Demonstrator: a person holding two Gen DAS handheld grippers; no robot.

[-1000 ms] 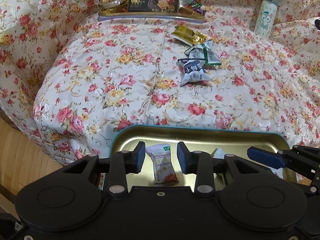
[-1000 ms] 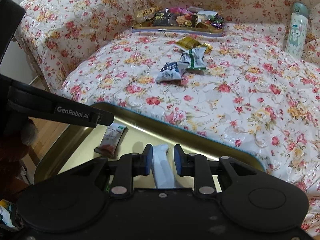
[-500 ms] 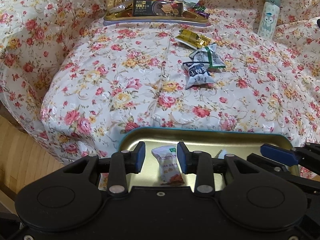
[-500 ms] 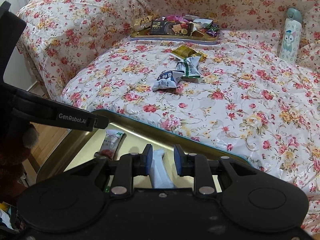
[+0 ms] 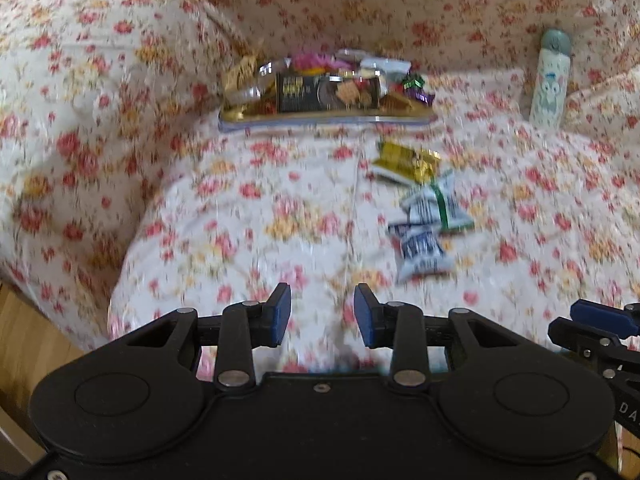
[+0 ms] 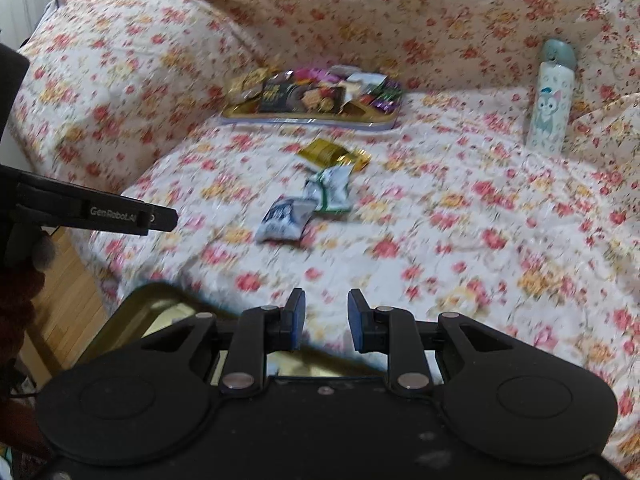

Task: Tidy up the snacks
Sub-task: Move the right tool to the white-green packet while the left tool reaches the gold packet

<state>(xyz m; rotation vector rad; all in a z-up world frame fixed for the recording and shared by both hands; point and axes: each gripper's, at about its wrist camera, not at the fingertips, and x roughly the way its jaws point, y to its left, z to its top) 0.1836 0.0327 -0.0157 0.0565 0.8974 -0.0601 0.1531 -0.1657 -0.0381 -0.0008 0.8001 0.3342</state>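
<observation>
Three loose snack packets lie on the floral bedspread: a gold one (image 5: 406, 162) (image 6: 334, 154), a green-and-white one (image 5: 440, 204) (image 6: 330, 192), and a blue-and-white one (image 5: 420, 250) (image 6: 286, 218). My left gripper (image 5: 322, 314) is open and empty, above the bed's near part. My right gripper (image 6: 324, 318) is open and empty, just past the near gold tray (image 6: 152, 308), whose contents are hidden by the gripper body. The right gripper's blue fingertips (image 5: 596, 316) show at the left view's right edge. The left gripper's arm (image 6: 100, 212) crosses the right view's left side.
A far gold tray (image 5: 324, 118) (image 6: 308, 120) piled with assorted snacks sits against the back cushion. A white cartoon-print bottle (image 5: 548, 80) (image 6: 550, 100) stands at the right. A floral pillow (image 6: 120, 72) rises on the left. Wooden floor (image 6: 68, 300) lies beyond the bed's left edge.
Both grippers have lifted and moved forward off the near tray toward the bed. The packets that sat between their fingers are out of view. The frames are motion-blurred.
</observation>
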